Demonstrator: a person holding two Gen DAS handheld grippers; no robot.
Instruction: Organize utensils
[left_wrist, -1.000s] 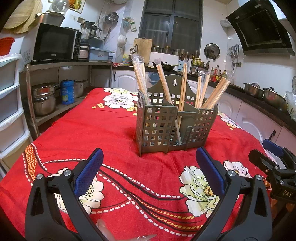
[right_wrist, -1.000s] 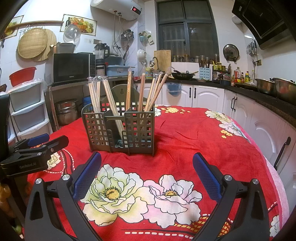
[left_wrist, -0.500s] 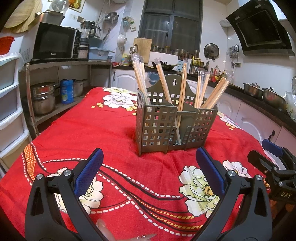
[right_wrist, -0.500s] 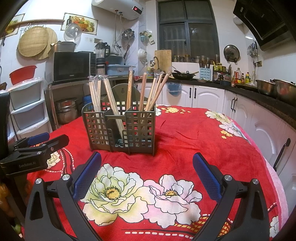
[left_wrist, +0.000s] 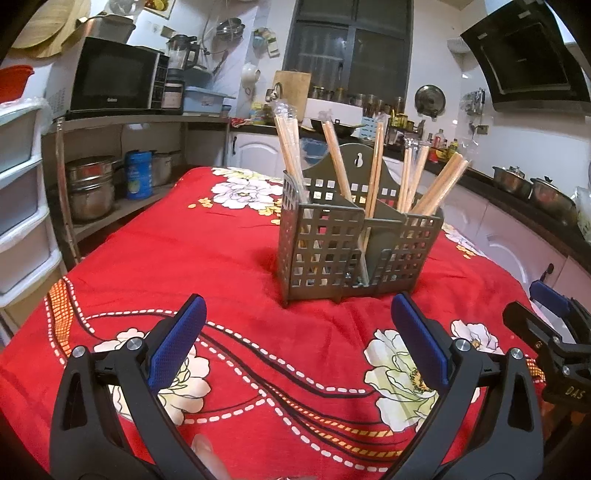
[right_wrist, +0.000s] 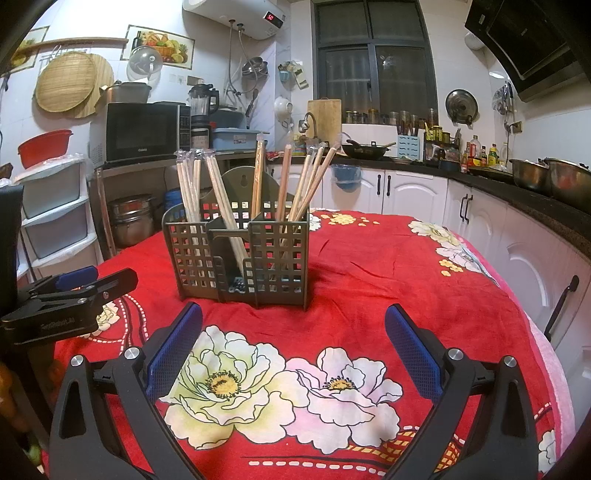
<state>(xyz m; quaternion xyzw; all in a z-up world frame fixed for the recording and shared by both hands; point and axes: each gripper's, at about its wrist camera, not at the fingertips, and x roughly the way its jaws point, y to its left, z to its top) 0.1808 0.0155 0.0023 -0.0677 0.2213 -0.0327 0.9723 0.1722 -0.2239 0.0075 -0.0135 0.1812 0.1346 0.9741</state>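
A grey slotted utensil holder (left_wrist: 358, 251) stands upright mid-table on the red floral cloth (left_wrist: 207, 258); it also shows in the right wrist view (right_wrist: 240, 258). Several wrapped wooden chopsticks (left_wrist: 375, 168) stand in its compartments, also seen in the right wrist view (right_wrist: 221, 199). My left gripper (left_wrist: 297, 339) is open and empty, short of the holder. My right gripper (right_wrist: 293, 341) is open and empty, short of the holder. Each gripper shows at the other view's edge: the right one (left_wrist: 546, 332), the left one (right_wrist: 74, 295).
A shelf with a microwave (left_wrist: 114, 79) and pots (left_wrist: 88, 192) stands left of the table. White plastic drawers (left_wrist: 22, 206) stand at the near left. Kitchen counters with pots (right_wrist: 535, 177) run along the right. A crumpled clear wrapper (left_wrist: 207, 450) lies under the left gripper.
Both grippers have drifted only slightly; the view of the holder is almost the same. Both stay open and empty.
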